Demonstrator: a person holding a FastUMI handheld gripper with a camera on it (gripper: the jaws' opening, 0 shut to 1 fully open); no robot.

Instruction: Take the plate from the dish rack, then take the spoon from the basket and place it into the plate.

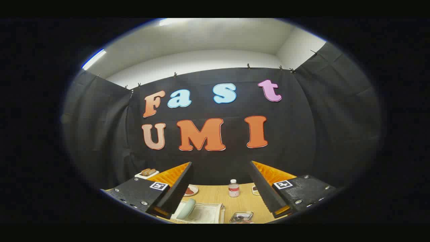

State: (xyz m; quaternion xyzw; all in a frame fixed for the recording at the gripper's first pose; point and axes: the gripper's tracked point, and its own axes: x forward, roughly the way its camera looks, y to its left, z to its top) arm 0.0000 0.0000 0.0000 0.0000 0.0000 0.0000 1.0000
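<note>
1. The gripper (221, 198) is held above a wooden worktop (243, 201) with its jaws wide apart and nothing between them.
2. Just ahead of the jaws, low between them and closer to the left finger, a pale plate (186, 208) stands on edge in a light-coloured dish rack (208, 213).
3. Beside the rack, nearer the right finger, sits a small clear basket (242, 217) with something dark inside; whether that is the spoon cannot be told.
4. Beyond the jaws, a small bottle (233, 188) with a white cap stands upright about midway between the fingers.
5. Near the left finger's inner side lies a small dish (190, 191) with something reddish in it.
6. Out past the left finger, a white tray (146, 174) holds brownish pieces.
</note>
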